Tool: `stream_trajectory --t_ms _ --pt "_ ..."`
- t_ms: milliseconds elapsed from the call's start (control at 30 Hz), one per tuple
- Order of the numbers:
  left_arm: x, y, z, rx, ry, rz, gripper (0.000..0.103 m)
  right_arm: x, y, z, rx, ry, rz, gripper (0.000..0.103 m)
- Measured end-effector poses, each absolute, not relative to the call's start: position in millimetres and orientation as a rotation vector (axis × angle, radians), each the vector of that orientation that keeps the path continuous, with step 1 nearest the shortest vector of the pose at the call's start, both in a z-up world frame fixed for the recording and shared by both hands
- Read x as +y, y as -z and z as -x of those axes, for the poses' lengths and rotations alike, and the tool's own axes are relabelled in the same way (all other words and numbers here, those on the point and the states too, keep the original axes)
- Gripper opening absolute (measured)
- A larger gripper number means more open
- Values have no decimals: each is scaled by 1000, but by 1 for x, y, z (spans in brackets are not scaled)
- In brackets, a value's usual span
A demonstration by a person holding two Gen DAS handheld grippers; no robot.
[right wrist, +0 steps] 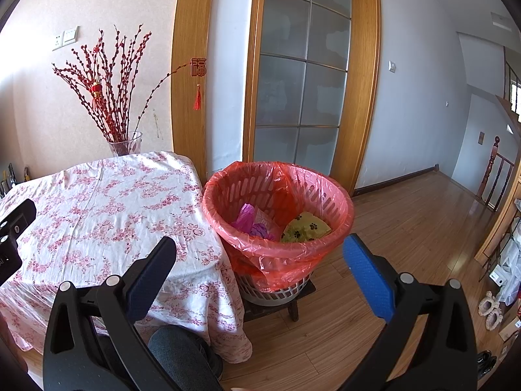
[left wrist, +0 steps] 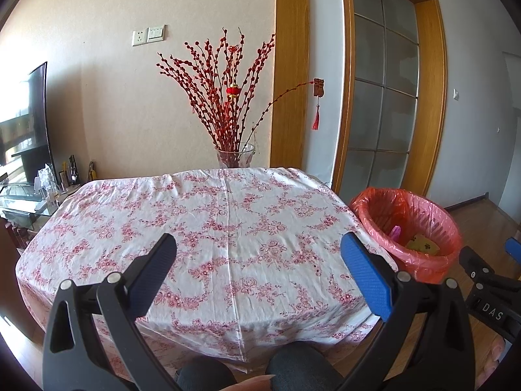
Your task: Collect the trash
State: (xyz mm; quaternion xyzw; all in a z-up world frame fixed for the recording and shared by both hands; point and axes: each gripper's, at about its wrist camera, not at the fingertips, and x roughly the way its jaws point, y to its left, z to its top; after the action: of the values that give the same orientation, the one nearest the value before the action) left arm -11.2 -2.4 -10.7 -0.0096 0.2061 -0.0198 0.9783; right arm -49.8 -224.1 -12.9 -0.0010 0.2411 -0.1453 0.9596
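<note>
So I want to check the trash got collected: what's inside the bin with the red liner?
Inside the bin, the right wrist view shows crumpled pink-purple plastic wrappers and a yellow-green paw-print piece. The near rim hides the bottom, so anything beneath them cannot be seen.

A white tablecloth (left wrist: pixel 208 228) printed with pink and red flower sprays covers the table. Beside it, a white slotted waste basket (right wrist: pixel 276 288) wears a translucent red-orange plastic liner (right wrist: pixel 276 254); inside lie a crumpled magenta wrapper (right wrist: pixel 247 220) and a yellow-green packet with dark paw prints (right wrist: pixel 306 228). Deep red budded branches (left wrist: pixel 224 91) rise from a clear glass vase (left wrist: pixel 235 155). Each gripper has black arms with blue finger pads (left wrist: pixel 366 272). The floor (right wrist: pixel 407 228) is warm brown wood.
</note>
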Motion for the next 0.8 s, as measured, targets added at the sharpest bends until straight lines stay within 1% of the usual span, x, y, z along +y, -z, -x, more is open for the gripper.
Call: stream_trajectory --t_ms 800 --pt "-4 13 9 429 45 10 99 -225 12 47 486 300 3 101"
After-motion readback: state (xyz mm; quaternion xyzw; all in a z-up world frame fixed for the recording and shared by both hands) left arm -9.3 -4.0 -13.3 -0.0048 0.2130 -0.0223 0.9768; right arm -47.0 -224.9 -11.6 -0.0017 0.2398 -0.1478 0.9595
